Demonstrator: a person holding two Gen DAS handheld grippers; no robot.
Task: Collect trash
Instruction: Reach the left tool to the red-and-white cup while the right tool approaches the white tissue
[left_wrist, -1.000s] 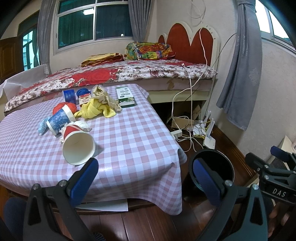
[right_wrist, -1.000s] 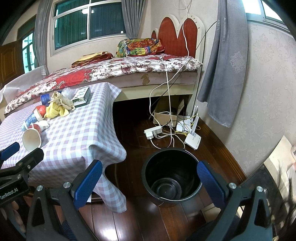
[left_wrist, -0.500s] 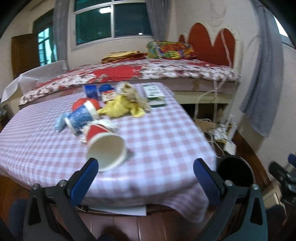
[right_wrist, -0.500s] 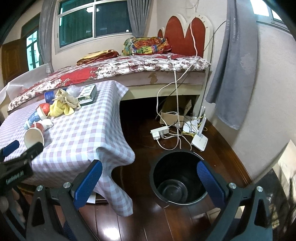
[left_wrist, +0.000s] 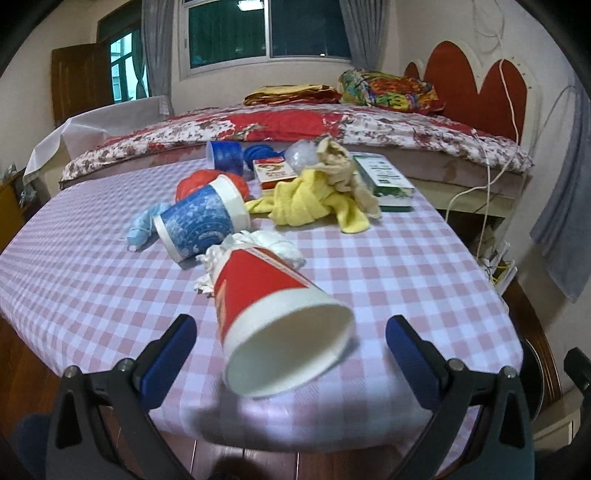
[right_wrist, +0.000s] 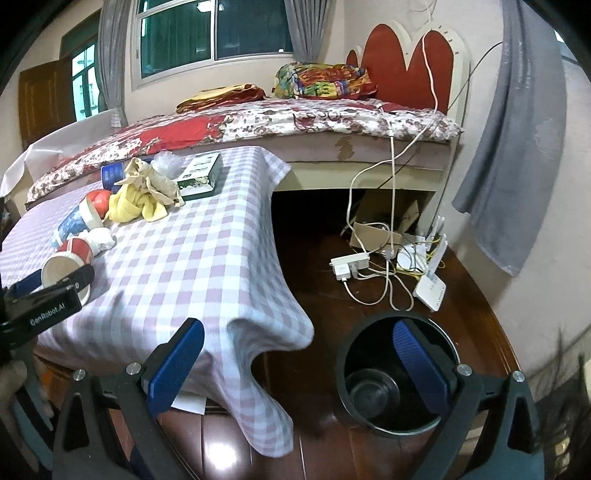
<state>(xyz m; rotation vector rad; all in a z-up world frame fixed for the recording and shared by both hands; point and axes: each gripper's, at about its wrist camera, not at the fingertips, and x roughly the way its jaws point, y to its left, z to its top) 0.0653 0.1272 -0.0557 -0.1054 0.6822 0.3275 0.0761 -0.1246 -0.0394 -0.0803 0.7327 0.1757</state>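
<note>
1. Left wrist view: left tool is spread wide, empty, straddling the red cup lying near the bench edge.
2. Cup should be pinched mid-body, gently.
3. Right tool is released above the bin.

Red paper cup lies on its side on the checked tablecloth, white open mouth toward the near table edge, its base against a crumpled white tissue. Blue patterned paper cup lies on its side just behind it, with a pale blue wad at its far side. Black bin stands upright on the wooden floor beside the table corner, open.
</note>
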